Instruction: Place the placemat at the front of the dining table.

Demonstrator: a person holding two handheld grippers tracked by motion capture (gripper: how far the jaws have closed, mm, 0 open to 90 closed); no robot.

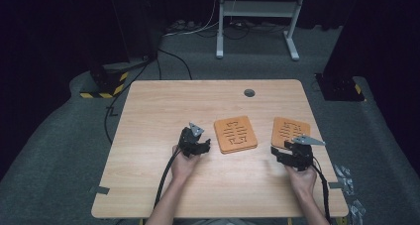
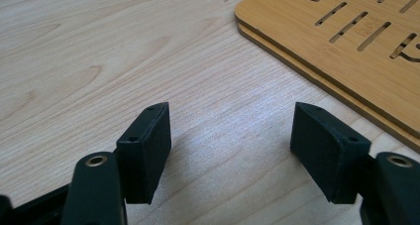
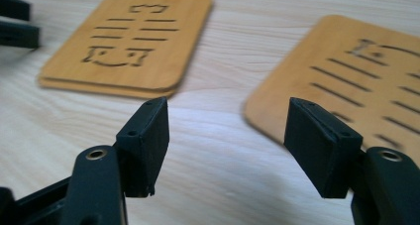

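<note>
Jaws apart on my right gripper (image 3: 225,136), nearing the right coaster (image 3: 346,76); next I straddle its edge.

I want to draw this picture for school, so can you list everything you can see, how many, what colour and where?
Flat orange-brown wooden mats with cut-out slots: two; the stacked-looking mat lies at the table's middle, the single mat to its right.
Light wooden table: one, pale wood, filling the middle of the high view.
Round grey cap: one, set in the tabletop near its far edge.
White metal frame: one, on the grey floor behind the table.
Black-and-yellow striped base: one, on the floor at far left.
Left gripper: one, black, fingers open, just left of the middle mat.
Right gripper: one, black, fingers open, at the near edge of the right mat.
Person's hands: two, at the table's near side.
</note>
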